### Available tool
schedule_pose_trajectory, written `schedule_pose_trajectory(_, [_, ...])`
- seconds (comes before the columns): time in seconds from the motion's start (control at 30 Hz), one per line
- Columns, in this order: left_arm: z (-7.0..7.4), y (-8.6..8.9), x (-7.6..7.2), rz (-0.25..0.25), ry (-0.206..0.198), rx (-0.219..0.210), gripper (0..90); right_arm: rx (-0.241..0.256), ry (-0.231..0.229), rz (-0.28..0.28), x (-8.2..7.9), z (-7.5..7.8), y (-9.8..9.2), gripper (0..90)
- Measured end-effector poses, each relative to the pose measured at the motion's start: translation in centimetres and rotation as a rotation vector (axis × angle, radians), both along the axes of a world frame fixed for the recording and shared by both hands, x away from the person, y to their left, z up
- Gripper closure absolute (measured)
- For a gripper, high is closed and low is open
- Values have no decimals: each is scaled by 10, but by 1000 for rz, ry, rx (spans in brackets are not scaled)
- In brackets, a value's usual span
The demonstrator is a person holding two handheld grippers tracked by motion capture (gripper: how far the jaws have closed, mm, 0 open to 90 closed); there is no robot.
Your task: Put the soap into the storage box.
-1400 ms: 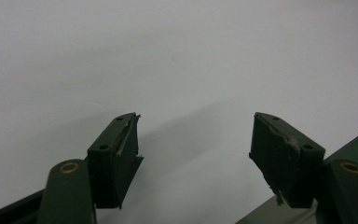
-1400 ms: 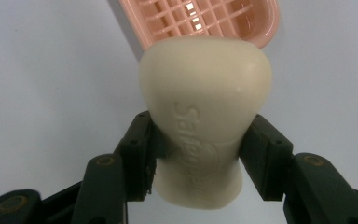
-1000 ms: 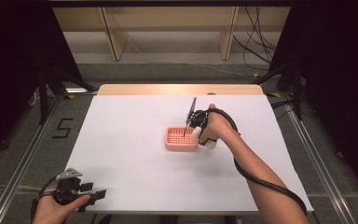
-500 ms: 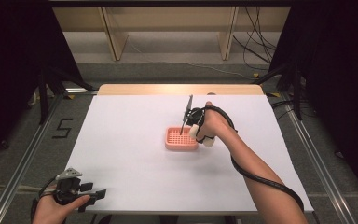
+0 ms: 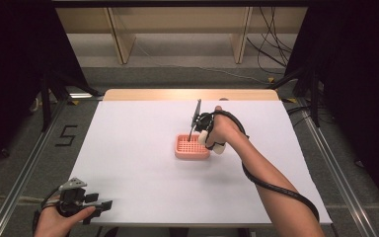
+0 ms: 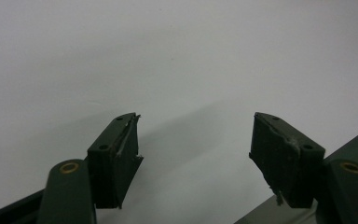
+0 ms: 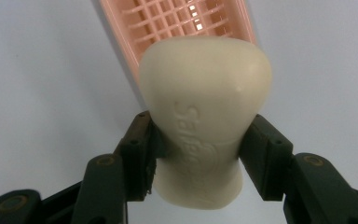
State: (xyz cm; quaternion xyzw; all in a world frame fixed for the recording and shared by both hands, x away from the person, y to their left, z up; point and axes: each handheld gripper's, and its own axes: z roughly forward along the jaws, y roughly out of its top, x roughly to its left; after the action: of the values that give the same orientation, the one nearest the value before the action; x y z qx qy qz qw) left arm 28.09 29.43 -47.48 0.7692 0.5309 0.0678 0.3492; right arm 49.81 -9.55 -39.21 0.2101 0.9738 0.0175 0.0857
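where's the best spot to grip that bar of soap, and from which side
Grip the bar of soap at its narrow waist, one jaw on each long edge, coming in along its length from the end away from the pink soap dish. The bar pinches in at mid-length, so the jaws seat there and it cannot easily slide. The right gripper holds it this way now, the embossed face toward the camera.

**Count of things at the table**

There is one white table. On it sits one pink slotted soap tray. There is one cream bar of soap, with lettering pressed into its face. Two handheld grippers are present: one left gripper and one right gripper, each with two black jaws. Two forearms enter from the near edge. One painted numeral 5 marks the floor.
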Motion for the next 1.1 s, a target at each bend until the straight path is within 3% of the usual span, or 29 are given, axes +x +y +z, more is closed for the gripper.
schedule_pose_trajectory(0.13, [0, 0, 0, -1, 0, -2, 319, 22, 4, 8, 1, -1, 0, 500])
schedule_pose_trajectory(0.17, [0, 0, 0, 0, -1, 0, 319, 0, 0, 6, 1, 1, 1, 500])
schedule_pose_trajectory(0.3, [0, 0, 0, 1, -2, 0, 318, -8, -1, 3, 1, 1, 2, 499])
schedule_pose_trajectory(0.4, [0, 0, 0, 1, -1, 0, 318, 19, 3, 7, 2, 0, 3, 500])
schedule_pose_trajectory(0.43, [1, 1, 0, -24, 5, 2, 318, 10, 5, -17, 2, 0, 4, 500])
schedule_pose_trajectory(0.47, [1, 1, 0, -24, 5, 2, 318, -3, -4, 2, 3, 1, 5, 500])
schedule_pose_trajectory(0.83, [0, 0, 0, -7, 8, -2, 318, 10, -4, -4, 4, 2, 12, 500])
schedule_pose_trajectory(0.97, [0, -1, 0, -4, 5, -3, 319, 19, -8, 20, 7, 3, 15, 500])
schedule_pose_trajectory(1.1, [0, -1, 0, 1, 3, -2, 318, -1, -9, 20, 7, 4, 17, 500])
